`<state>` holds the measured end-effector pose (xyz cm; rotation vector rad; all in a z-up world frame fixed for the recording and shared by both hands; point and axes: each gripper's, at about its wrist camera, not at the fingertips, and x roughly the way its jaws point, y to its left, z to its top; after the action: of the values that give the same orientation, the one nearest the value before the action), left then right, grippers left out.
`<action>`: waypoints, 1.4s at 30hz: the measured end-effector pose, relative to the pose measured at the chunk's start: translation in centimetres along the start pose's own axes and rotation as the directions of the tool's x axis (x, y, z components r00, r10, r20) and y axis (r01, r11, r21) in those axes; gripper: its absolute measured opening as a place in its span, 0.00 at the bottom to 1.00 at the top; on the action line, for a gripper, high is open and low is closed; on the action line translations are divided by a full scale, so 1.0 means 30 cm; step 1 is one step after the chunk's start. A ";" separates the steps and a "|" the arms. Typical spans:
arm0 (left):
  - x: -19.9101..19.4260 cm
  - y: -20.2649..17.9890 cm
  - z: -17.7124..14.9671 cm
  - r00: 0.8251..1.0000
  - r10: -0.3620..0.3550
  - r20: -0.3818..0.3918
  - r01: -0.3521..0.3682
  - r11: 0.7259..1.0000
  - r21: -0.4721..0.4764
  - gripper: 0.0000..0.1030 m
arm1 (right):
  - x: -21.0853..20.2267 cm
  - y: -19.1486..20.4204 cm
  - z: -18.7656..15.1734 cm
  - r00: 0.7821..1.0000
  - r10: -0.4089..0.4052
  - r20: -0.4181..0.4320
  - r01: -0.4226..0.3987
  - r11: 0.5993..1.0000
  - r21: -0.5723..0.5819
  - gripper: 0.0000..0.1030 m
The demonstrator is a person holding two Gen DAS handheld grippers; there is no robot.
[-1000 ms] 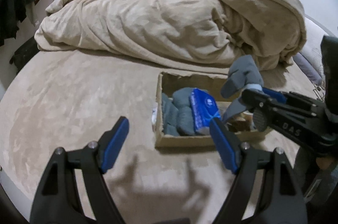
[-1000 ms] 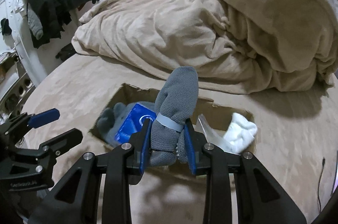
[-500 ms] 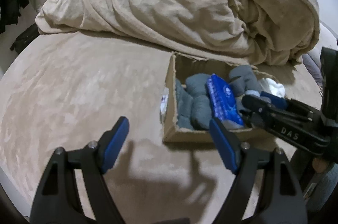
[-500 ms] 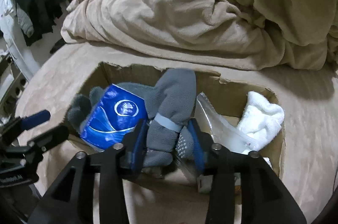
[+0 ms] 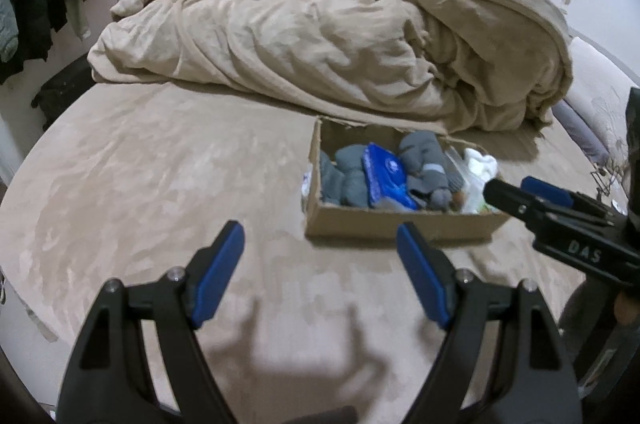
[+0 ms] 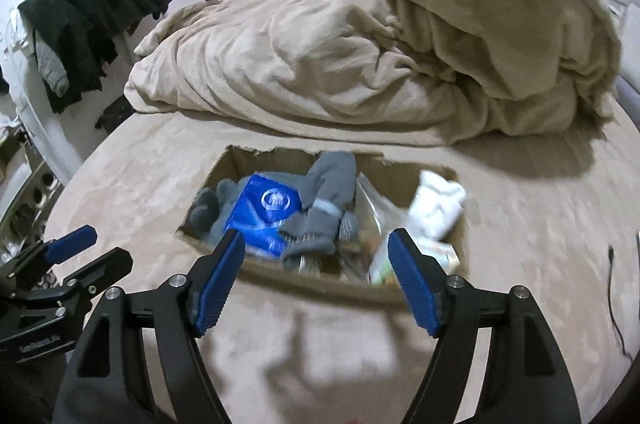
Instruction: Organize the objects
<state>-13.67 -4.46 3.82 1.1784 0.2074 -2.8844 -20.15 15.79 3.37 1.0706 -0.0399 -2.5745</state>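
The cardboard box sits on the bed just ahead of the right gripper, which gapes empty like the left gripper. Inside lies 1 banded grey sock bundle: light, soft, best pinched at the band.

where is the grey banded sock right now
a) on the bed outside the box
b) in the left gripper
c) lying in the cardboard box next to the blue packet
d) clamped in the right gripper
c: the grey banded sock lies inside the cardboard box beside the blue packet, while the right gripper and the left gripper are both open and empty.
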 end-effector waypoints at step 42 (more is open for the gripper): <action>-0.255 -0.146 -0.201 0.999 -0.033 -0.023 0.035 0.998 0.055 0.78 | -0.375 -0.011 -0.294 0.999 -0.042 0.023 0.041 0.998 0.039 0.75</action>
<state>-4.29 0.41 5.41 1.2283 0.1500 -2.9258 -6.80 20.76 4.70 1.0656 -0.0745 -2.6333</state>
